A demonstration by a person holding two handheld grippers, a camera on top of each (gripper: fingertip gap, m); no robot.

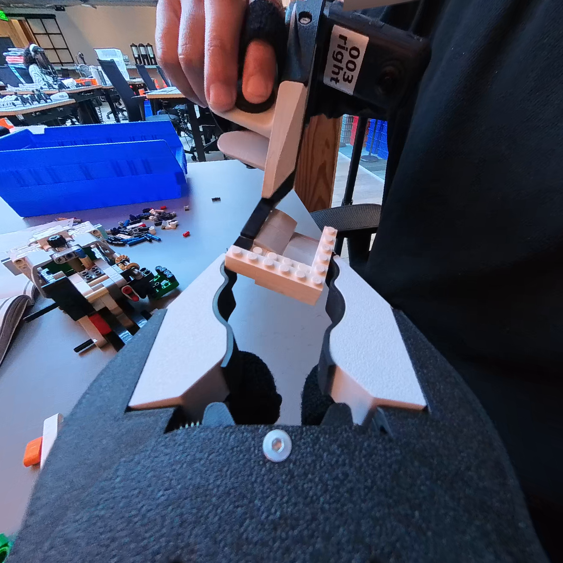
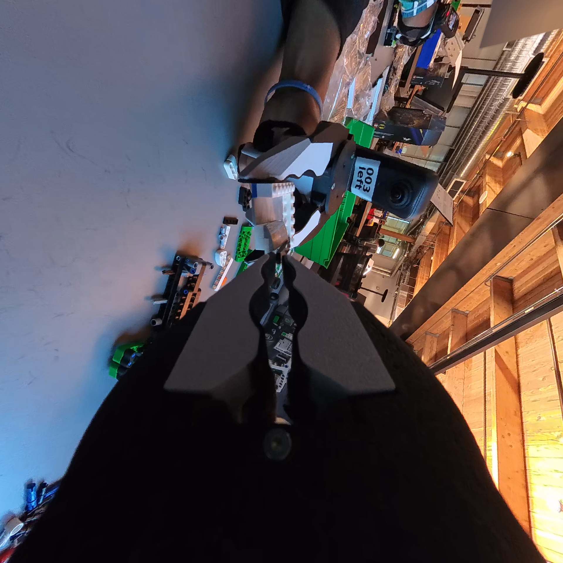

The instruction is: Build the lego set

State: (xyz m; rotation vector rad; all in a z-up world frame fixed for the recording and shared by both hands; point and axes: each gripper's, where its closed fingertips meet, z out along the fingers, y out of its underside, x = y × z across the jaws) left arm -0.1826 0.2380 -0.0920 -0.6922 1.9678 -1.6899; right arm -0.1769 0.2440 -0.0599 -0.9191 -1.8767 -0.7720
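Observation:
My left gripper (image 1: 278,268) is shut on a white L-shaped Lego assembly (image 1: 283,274) with tan curved parts and holds it above the table. It also shows in the right wrist view (image 2: 268,210), gripping the same assembly (image 2: 286,198). My right gripper (image 1: 265,201), held by a hand, comes down from above. Its jaws are nearly closed (image 2: 277,257) on what looks like a narrow black piece (image 1: 254,225), whose lower end touches the assembly's far corner. A partly built model (image 1: 85,283) stands on the table to the left.
Loose small parts (image 1: 143,225) lie on the grey table (image 1: 213,182) before two blue bins (image 1: 91,164). An open booklet (image 1: 12,307) lies at far left. A black beam frame (image 2: 182,286), green bricks (image 2: 243,240) and a green bin (image 2: 332,231) show in the right wrist view. Left and right tips are no more than a few centimetres apart.

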